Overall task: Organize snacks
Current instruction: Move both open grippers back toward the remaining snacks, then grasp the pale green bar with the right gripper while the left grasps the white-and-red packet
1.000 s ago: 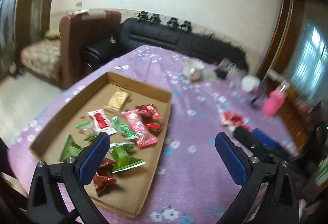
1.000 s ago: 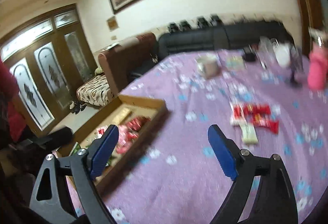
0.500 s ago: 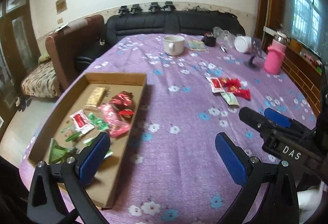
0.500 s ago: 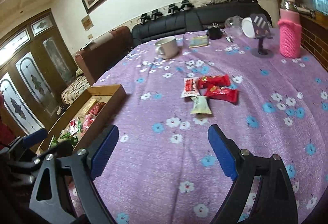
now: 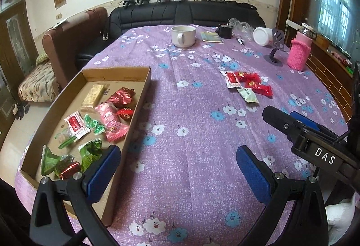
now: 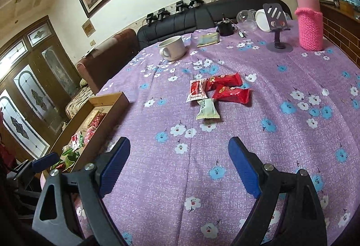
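Left tongs [image 5: 177,167]: spread wide, nothing between the blue pads, held over the purple cloth [image 5: 191,178] at the near edge of the table; left pad over the tray's near right corner.
Right tongs [image 6: 180,160]: also wide apart and empty, above bare cloth; seen from the left camera, its tips [image 5: 290,119] pointed toward the loose snacks.
Tray [image 5: 144,90]: shallow cardboard, lying on the table's left side, ahead-left of the left tongs and far left of the right tongs [image 6: 112,104].
Snacks in tray: a tan bar [image 5: 93,96], a crumpled red wrapper [image 5: 121,96], a pink pack [image 5: 111,122], a white-and-red sachet [image 5: 76,125], several green wrappers [image 5: 90,153], and a red foil sweet [image 5: 69,170] beside the left pad.
Loose snacks: four lay in a touching cluster on the cloth, straight ahead of the right tongs and well apart from its pads: a sachet [image 6: 196,90], two red packs [image 6: 225,81] [image 6: 232,95], and a pale green pack [image 6: 208,109] nearest. From the left tongs they lay ahead-right, well apart from the tray.
Farther back: white mug [image 6: 173,47], black phone stand [image 6: 277,27], pink-sleeved bottle [image 6: 309,23].
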A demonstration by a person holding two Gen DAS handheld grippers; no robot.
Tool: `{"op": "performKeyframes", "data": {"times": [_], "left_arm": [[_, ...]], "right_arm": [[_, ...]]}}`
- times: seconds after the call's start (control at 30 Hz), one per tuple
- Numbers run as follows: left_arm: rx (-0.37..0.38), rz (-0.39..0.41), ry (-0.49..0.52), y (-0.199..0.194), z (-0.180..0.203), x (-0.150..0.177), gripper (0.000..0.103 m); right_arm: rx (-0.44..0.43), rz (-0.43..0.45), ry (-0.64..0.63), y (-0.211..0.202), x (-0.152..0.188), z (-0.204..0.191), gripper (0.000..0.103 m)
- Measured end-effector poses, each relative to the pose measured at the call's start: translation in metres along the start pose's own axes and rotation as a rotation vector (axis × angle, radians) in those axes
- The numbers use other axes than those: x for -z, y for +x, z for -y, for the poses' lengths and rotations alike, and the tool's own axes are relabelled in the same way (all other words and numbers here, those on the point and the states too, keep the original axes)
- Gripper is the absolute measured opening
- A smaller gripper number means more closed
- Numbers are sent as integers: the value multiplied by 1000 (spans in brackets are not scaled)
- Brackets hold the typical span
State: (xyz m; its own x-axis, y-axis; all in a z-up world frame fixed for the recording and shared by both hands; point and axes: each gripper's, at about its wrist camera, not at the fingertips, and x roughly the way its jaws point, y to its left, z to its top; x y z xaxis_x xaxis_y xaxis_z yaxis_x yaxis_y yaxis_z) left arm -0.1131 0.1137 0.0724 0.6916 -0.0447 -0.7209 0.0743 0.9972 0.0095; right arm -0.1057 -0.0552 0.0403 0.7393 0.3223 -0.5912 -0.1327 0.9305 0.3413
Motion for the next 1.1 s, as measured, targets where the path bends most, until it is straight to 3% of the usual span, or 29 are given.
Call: {"op": "performKeyframes", "data": {"times": [0.2, 0.47, 0.7, 0.83, 1.0, 1.1], "left_arm": [[9, -13, -13, 5, 0, 2, 102], [-20, -13, -106, 2, -6, 5, 102], [62, -49, -138, 17, -4, -2, 102], [110, -47, -67, 22, 3, -7, 102], [219, -25, -104, 22, -18, -36, 102], [299, -33, -164, 30, -34, -57, 102]], "right_arm": [[-3, -14, 9, 4, 1, 2, 89], [-10, -38, 47, 16, 5, 9, 89], [-17, -67, 50, 17, -3, 15, 89], [60, -86, -69, 27, -29, 9, 88], [143, -175, -159, 77, -53, 10, 59], [168, -226, -160, 104, -53, 13, 51]]}}
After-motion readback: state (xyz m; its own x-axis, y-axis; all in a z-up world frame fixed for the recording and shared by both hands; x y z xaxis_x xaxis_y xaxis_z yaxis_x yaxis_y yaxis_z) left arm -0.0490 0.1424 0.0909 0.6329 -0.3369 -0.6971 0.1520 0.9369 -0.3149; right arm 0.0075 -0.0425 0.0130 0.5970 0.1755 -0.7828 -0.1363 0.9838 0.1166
